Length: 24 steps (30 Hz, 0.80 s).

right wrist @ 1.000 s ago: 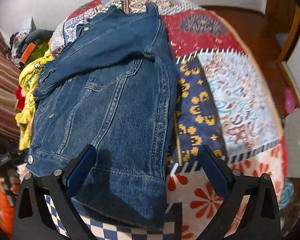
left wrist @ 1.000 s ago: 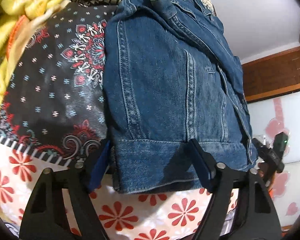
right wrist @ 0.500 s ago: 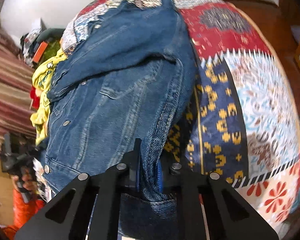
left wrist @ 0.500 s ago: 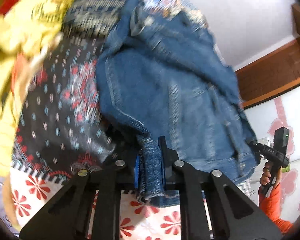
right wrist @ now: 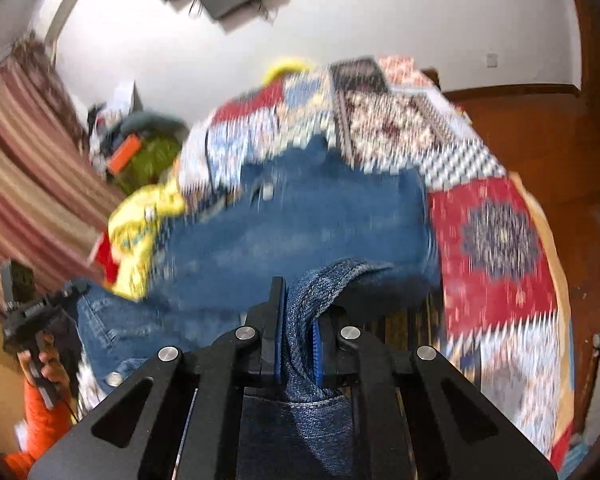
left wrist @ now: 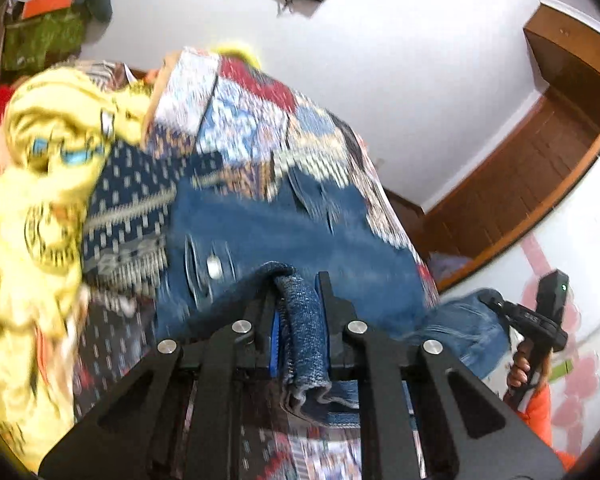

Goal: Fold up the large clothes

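Covering the bed, a patchwork quilt (right wrist: 496,240) carries the denim jacket (right wrist: 300,224), lying across its middle beside a yellow garment (left wrist: 40,184). Left gripper (left wrist: 300,312): jaws clamped on a bunched jacket hem. Right gripper (right wrist: 298,332): jaws likewise pinching a thick denim fold. Both views blurred.
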Tool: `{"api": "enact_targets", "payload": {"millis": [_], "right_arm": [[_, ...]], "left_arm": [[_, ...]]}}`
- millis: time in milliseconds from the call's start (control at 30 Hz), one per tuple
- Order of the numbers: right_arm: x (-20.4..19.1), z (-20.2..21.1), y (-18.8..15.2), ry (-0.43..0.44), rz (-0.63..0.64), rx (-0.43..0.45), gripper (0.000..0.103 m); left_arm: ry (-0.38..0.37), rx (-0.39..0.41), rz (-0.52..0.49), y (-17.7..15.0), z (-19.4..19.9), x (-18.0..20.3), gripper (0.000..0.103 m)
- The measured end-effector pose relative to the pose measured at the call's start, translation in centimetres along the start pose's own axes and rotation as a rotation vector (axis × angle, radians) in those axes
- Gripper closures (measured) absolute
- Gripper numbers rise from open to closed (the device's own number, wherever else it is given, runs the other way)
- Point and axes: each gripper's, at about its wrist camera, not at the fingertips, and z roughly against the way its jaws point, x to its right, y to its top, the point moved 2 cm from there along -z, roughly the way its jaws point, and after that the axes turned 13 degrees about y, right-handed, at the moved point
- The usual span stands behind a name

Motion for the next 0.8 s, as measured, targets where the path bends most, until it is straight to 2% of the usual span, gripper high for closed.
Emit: {"api": "enact_targets", "payload": {"millis": [167, 300, 567, 733, 800], "right_arm": [[3.1, -1.5, 4.1, -0.023, -0.083, 0.077, 0.094], [6.4, -5.3, 5.6, -0.044, -0.147, 0.054, 0.094], [10.6, -11.3, 5.3, -0.129, -0.139, -0.042, 0.094], [10.8, -12.4, 4.5, -0.194, -0.044, -0.113, 0.093], [10.4, -12.0, 4.6, -0.211, -0.019, -0.126, 0.083]], "left_arm": [[0.036, 0.008, 0.086, 4.7, -4.0, -1.8, 0.089], [0.089, -0.036, 0.092, 5.8, -9.0, -2.6, 0.089], [0.222, -0.143, 0.034, 3.8, -17.7, -4.9, 0.088], [0.284, -0.163, -0.065, 2.2, -18.9, -4.8, 0.085], [0.308, -0.169, -0.097, 2.1, -18.4, -4.3, 0.084]]}}
